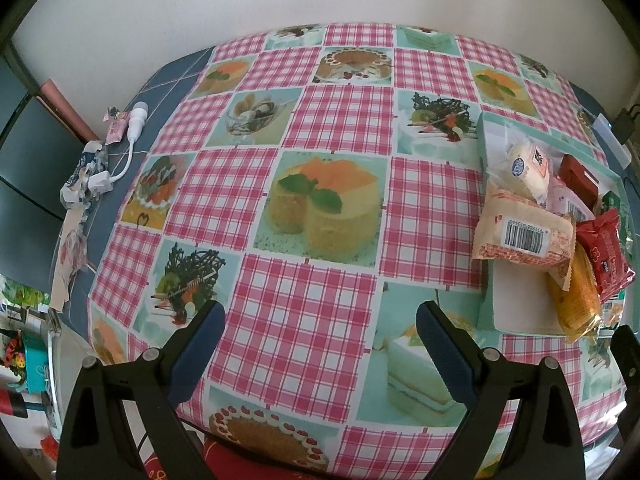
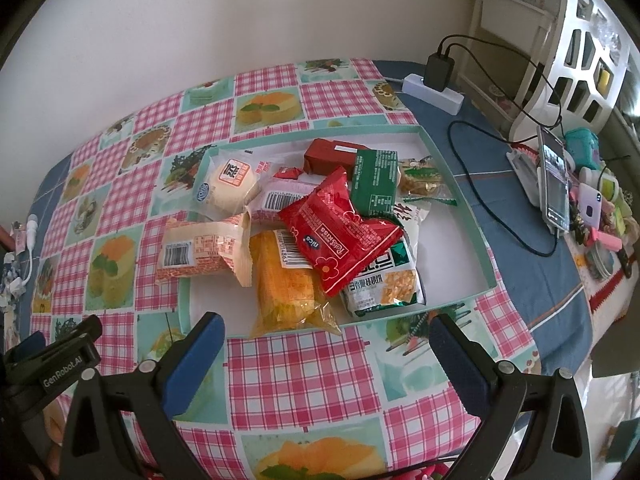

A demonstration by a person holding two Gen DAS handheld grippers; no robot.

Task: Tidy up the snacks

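A shallow mint-edged tray (image 2: 460, 200) holds a heap of snack packs: a red "nice" pack (image 2: 340, 232), an orange-yellow pack (image 2: 288, 292), a green pack (image 2: 374, 188), a dark red box (image 2: 332, 156), a round white bun (image 2: 228, 188) and a silver-green pack (image 2: 380, 288). A beige barcoded pack (image 2: 200, 254) hangs over the tray's left edge. My right gripper (image 2: 326, 350) is open and empty just in front of the tray. My left gripper (image 1: 320, 332) is open and empty over bare tablecloth; the tray (image 1: 486, 140) lies at its right.
The table carries a pink-check cake-print cloth (image 1: 312, 128). A white cable and torn wrappers (image 1: 96, 176) lie at the left edge. A power strip with charger (image 2: 436, 84), cables, a propped phone (image 2: 554, 184) and small clutter stand right of the tray. The left gripper's body (image 2: 52, 360) shows at lower left.
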